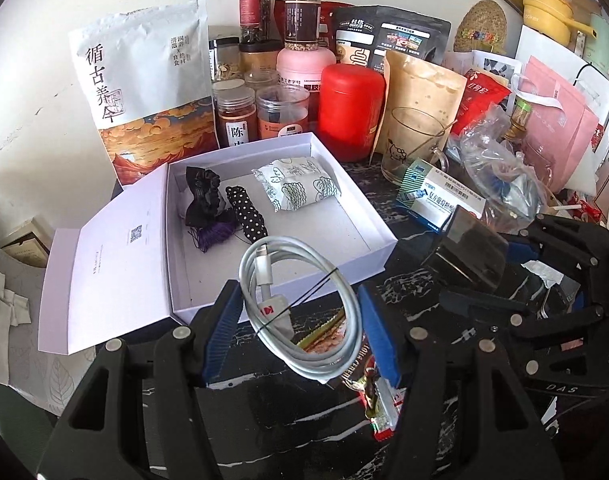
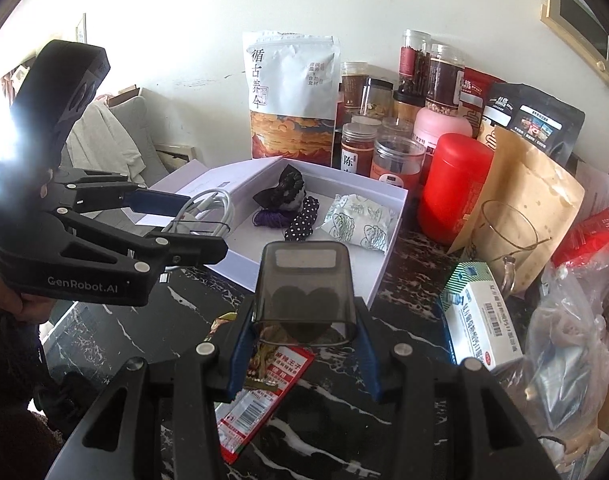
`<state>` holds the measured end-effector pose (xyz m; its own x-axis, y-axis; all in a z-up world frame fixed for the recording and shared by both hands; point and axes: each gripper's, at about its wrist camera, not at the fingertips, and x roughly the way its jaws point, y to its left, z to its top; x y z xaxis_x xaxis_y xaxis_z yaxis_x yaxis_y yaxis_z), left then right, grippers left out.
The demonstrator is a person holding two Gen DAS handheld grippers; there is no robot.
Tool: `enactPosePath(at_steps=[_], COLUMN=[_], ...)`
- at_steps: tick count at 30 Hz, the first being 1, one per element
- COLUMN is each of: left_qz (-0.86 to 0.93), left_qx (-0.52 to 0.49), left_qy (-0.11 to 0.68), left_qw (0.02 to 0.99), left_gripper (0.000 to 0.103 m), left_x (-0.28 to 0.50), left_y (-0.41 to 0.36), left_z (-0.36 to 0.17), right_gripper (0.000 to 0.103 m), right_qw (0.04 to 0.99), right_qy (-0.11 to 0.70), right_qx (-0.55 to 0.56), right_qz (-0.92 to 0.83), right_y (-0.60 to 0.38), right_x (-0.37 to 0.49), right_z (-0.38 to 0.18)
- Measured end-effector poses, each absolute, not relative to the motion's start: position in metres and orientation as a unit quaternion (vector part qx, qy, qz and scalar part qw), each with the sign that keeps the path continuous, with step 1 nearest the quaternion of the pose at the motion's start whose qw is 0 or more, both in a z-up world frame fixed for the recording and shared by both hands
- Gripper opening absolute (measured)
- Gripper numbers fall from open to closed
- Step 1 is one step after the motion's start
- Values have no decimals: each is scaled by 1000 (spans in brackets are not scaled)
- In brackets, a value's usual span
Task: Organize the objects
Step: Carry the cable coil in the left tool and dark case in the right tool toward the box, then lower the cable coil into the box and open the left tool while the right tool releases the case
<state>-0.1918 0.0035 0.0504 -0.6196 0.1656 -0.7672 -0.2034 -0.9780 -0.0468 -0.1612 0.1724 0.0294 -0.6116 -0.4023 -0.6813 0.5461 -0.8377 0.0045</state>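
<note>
dangling cable coil [image 1: 300, 312] within left hand-held gripper [image 1: 300, 334], seemingly clamped

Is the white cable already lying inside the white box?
No, the left gripper holds the coiled white cable between its fingers, above the near edge of the white box, not on its floor.

The red printed snack packet [image 2: 260, 396] on the black marble table is partly hidden behind the right gripper's fingers. At lower right, the clear crumpled plastic bag [image 2: 572, 344] is cut off by the frame's edge, its contents indistinct.
</note>
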Motion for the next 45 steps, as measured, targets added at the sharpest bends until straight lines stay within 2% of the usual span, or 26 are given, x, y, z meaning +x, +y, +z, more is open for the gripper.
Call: enactPosePath(at_steps=[21, 37, 45], left_qz=[898, 910, 908], left_qx=[-433, -410, -414], left_qy=[5, 22, 28], left_qw=[82, 62, 56], left_gripper=[58, 58, 58], left_x=[-293, -361, -394], left_y=[-30, -48, -54], left_z=[33, 47, 36], right_gripper=[46, 46, 46], right_qw=[273, 270, 271], right_qy=[96, 100, 102], right_qx=[346, 330, 340], right_qz=[-893, -899, -895], right_y=[149, 135, 127], right_x=[-252, -317, -347], right_z=[28, 32, 25])
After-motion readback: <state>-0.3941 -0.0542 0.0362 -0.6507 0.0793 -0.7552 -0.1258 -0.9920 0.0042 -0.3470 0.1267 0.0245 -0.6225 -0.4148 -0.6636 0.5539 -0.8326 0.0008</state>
